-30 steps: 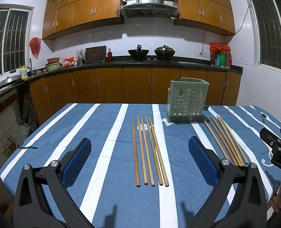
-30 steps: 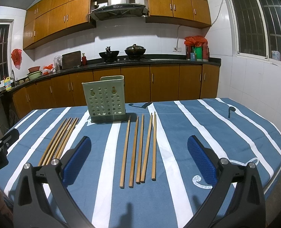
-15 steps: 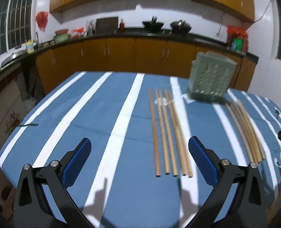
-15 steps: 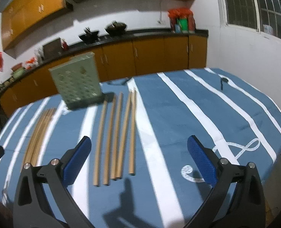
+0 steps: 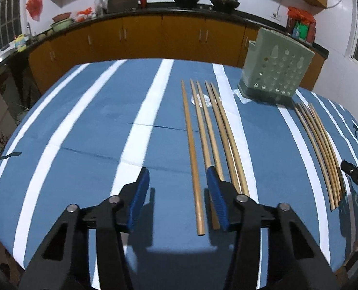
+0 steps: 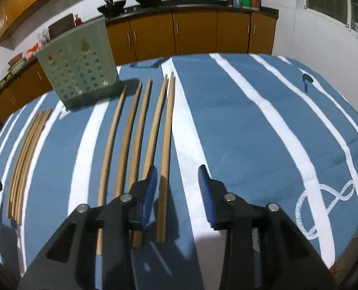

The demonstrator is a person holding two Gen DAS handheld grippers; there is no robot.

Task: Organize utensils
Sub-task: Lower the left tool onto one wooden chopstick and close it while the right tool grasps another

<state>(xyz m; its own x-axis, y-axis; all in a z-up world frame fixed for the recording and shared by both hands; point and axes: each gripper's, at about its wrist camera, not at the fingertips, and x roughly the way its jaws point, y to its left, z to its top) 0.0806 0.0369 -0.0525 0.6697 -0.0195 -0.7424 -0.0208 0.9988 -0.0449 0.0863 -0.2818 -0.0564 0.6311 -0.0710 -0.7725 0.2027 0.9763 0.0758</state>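
Chopsticks (image 5: 210,130) in two groups on striped tablecloth (image 5: 82,120); green holder (image 5: 274,72) upright at 1 o'clock from left gripper (image 5: 177,193). We judge pick-up step under way — both grippers released, jaws straddling one stick each; right gripper (image 6: 177,191) over rightmost stick (image 6: 165,159). Next: lower, close on single stick. Holder interior hidden; second group (image 6: 26,154) blurred, uncountable.

Left gripper (image 5: 177,188), right gripper (image 6: 177,184): jaws apart.
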